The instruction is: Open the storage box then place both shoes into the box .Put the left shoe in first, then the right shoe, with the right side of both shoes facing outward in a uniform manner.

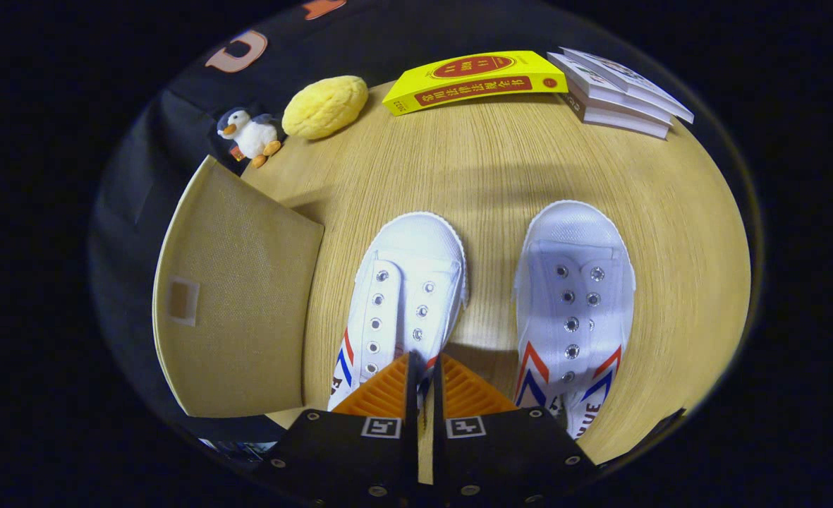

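My claw [424,367] sat low and near, its two fingers almost together with only a thin gap, and they seemed to pinch the inner side wall of the left shoe [402,303], though I could not tell how firmly. That white shoe, striped red and blue on its side, lay toe-away on the wooden desk [501,183]. The right shoe [575,303] lay beside it to the right, apart from it and pointing the same way. Left of the shoes stood the beige storage box [236,310], its lid closed. Farther off sat a small penguin toy [250,134] and a yellow sponge [326,106]. At the far edge lay a yellow book [476,81] and a stack of white books [621,92].
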